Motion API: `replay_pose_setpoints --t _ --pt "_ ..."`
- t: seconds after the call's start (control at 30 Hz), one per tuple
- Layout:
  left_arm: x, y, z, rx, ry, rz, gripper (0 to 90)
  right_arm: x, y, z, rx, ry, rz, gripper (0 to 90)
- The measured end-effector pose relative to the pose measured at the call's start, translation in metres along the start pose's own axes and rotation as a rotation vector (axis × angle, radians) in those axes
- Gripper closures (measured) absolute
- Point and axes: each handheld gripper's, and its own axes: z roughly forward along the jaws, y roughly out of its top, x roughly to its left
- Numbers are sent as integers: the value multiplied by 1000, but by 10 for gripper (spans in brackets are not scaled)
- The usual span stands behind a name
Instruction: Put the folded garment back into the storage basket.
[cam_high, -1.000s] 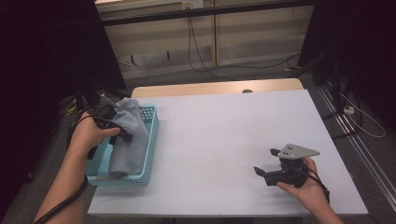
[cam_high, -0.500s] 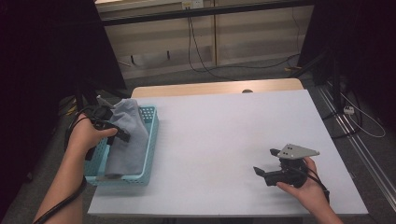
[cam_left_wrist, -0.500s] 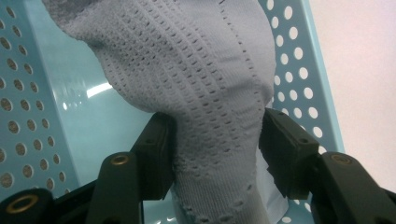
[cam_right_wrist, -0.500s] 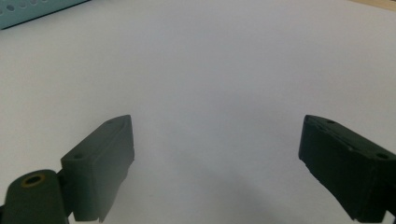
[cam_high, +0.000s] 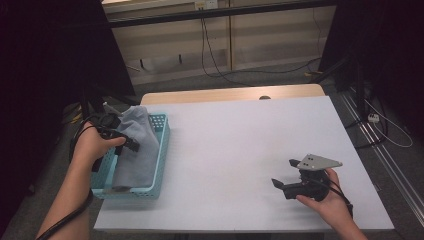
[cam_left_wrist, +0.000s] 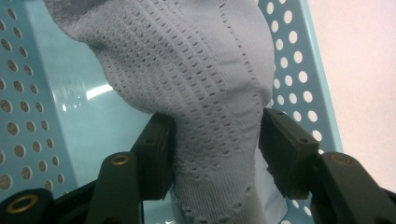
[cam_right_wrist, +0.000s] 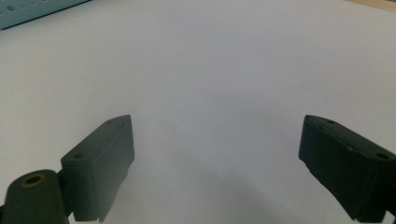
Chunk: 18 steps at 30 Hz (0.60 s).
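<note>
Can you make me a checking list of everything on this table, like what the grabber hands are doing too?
Surface: white table, bare in the middle.
Job's things: grey knitted cloth draped in the turquoise basket at the table's left edge.
Clutter: nothing seen.
Grippers: left gripper has the cloth bunched between its jaws, pads against it on both sides; right gripper open, holding nothing, low over the table's near right.
Cables: a black cable loops from the left gripper; more cables on the floor behind.
Surroundings: dark screens left and right, pale wall panels behind.
</note>
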Motion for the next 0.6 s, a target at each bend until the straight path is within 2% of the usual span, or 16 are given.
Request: replay_pose_setpoints --t 0.2,0.3,0.57,0.6 --pt "2 -1 1 -8 -1 -13 469 0 0 0 0 -2 0 105" --pt "4 -1 0 3 -1 -6 468 0 0 0 -1 -2 -1 105" --pt "7 -3 2 -12 -1 -29 466 0 0 0 -1 1 -2 105" --pt "7 -3 2 -9 -1 -22 466 0 0 0 -1 1 -2 105"
